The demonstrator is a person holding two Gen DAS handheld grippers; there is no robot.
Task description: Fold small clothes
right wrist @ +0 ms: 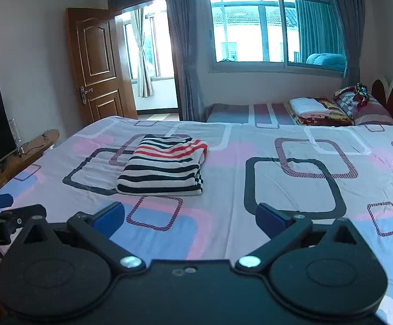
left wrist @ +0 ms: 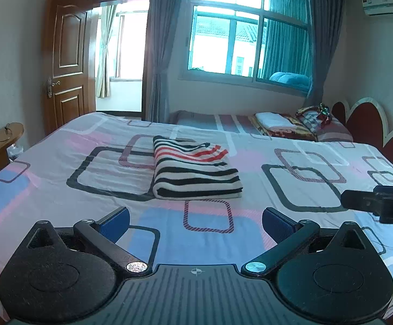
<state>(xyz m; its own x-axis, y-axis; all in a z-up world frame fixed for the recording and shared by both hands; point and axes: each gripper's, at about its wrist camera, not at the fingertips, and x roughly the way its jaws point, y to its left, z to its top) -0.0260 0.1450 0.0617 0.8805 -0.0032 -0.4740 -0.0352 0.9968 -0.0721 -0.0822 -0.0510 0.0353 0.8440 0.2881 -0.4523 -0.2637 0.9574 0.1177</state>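
Both tools (left wrist: 195, 223) (right wrist: 189, 220) gape before folded striped garment (left wrist: 195, 169).

The folded garment (left wrist: 196, 169) has black and white stripes, with red ones at its far end. The bedsheet (left wrist: 250, 162) is pale pink and blue with dark rounded squares. Both grippers' pads (left wrist: 115, 220) are blue.
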